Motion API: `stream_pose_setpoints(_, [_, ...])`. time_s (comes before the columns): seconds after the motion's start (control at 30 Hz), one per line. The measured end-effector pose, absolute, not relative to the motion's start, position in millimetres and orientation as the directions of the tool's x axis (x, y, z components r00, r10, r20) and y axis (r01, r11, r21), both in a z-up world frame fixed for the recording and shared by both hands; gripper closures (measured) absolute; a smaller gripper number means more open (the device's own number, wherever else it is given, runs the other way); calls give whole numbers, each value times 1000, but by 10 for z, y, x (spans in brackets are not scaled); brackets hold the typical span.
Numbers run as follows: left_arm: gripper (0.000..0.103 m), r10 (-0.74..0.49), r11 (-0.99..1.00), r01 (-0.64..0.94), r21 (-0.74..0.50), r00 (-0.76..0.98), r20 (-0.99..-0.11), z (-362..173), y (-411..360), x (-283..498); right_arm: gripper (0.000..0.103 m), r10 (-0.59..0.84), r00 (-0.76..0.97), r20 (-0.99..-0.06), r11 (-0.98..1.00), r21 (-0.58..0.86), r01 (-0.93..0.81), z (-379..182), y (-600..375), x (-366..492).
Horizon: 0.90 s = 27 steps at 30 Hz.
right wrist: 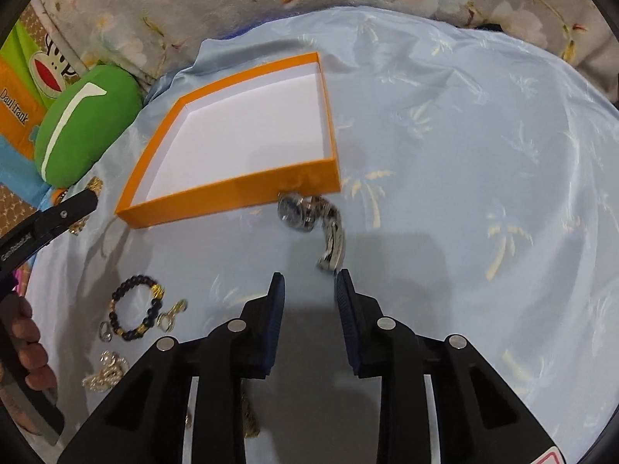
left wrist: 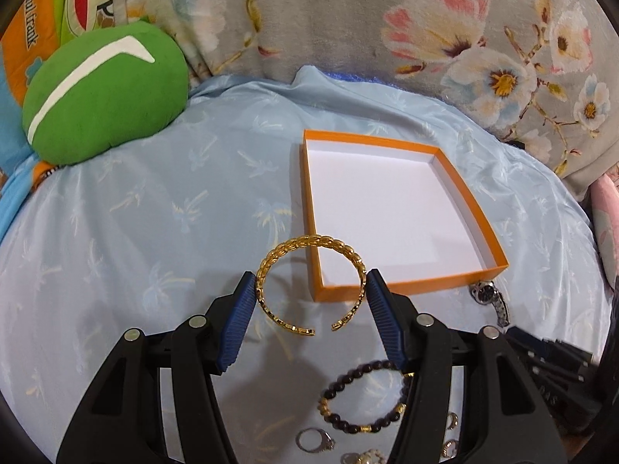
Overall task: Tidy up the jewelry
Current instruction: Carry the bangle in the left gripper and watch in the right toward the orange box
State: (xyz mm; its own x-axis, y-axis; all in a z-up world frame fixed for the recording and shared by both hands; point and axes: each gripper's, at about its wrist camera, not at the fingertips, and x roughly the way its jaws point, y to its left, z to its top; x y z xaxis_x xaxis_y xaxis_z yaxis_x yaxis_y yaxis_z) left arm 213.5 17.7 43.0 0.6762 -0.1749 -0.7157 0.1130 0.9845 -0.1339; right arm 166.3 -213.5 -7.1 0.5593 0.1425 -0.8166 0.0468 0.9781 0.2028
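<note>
My left gripper [left wrist: 311,284] is shut on a gold open cuff bangle [left wrist: 305,245], held between its blue pads just in front of the near edge of the orange box [left wrist: 390,284]. The box has a white inside with nothing in it and also shows in the right wrist view [right wrist: 232,189]. My right gripper [right wrist: 309,286] is open and empty, just short of a silver wristwatch [right wrist: 309,212] lying by the box's near corner. The watch also shows in the left wrist view [left wrist: 489,295]. A dark bead bracelet [left wrist: 361,396] [right wrist: 135,307] lies on the cloth with rings [left wrist: 315,439] and small gold pieces [right wrist: 106,371].
Everything lies on a light blue palm-print cloth [right wrist: 464,154]. A green cushion [left wrist: 100,92] sits at the far left, with a grey floral blanket [left wrist: 425,19] behind. The left gripper's arm [right wrist: 46,224] and the hand holding it show at the right view's left edge.
</note>
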Motion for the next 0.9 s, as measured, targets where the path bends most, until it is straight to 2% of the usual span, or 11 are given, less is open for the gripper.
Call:
stream_pose_setpoints(0.07, [46,-185,983,116,-144,669,-720,407,160,2104,77,161,561,-812,978,208,20,-40,-2083,1607])
stream_pose_setpoints(0.2, [46,-200,980,129,-152,661,-724,396,114,2055,74,75,676,-733,995,97,-4,212,-2077,1719])
stream_pose_setpoints(0.4, [46,-205,979,127,-161,662,-721,417,113,2044,67,43,645,-763,990,-54,-131,67,-1931,2097])
stream_pose_setpoints(0.6, [46,-204,979,119,-168,657,-725,399,130,2076,67,60,638,-768,981,-72,-180,-30,-1910,2199])
stream_pose_setpoints(0.67, [46,-204,979,119,-168,655,-727,386,121,2079,73,55,638,-768,982,-73,-172,-28,-1909,2221])
stream_pose_setpoints(0.77, [46,-206,978,118,-171,650,-731,363,111,2080,90,73,625,-777,990,-19,-139,-3,-1998,2233])
stream_pose_setpoints(0.9, [46,-213,977,124,-175,645,-734,351,88,2073,93,92,619,-780,995,46,-91,19,-2070,2132])
